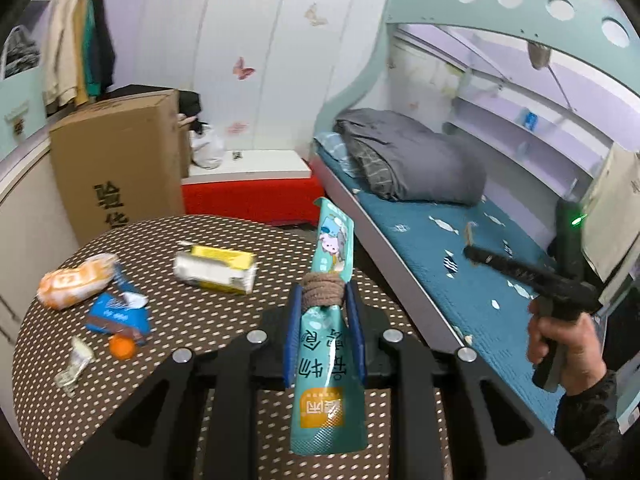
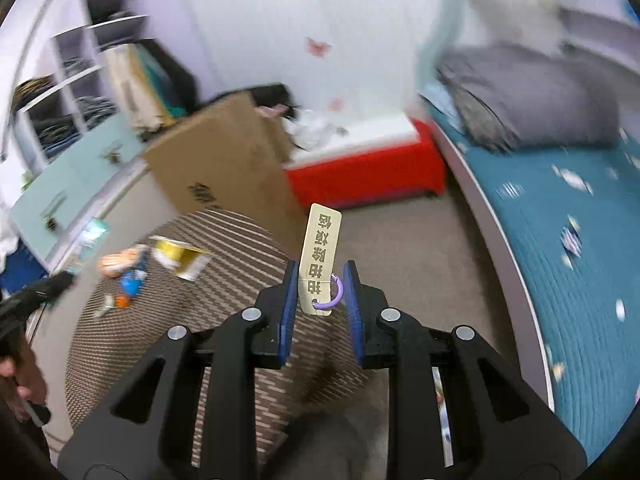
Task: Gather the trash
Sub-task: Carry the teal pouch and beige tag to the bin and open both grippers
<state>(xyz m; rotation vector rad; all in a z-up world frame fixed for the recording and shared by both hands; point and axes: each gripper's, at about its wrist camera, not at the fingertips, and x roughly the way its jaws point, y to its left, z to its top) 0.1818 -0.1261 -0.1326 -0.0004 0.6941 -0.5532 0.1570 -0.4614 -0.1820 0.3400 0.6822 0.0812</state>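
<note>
The left gripper (image 1: pixel 324 300) is clamped nearly shut on a long teal plastic snack pouch (image 1: pixel 326 320), with a brown band (image 1: pixel 323 289) wound round its middle, above the round brown table with white dots (image 1: pixel 192 320). On that table to the pouch's left lie a yellow-and-white carton (image 1: pixel 216 268), an orange-and-white wrapper (image 1: pixel 76 280), a blue wrapper (image 1: pixel 116 312), an orange cap (image 1: pixel 122 347) and a small crumpled clear wrapper (image 1: pixel 76 364). The right gripper (image 2: pixel 320 296) has narrow jaws; a beige printed tag (image 2: pixel 322 256) with a purple ring (image 2: pixel 334 294) sits against its left pad, the grip unclear. The blue-sheeted bed (image 1: pixel 460 264) lies right of the table.
</note>
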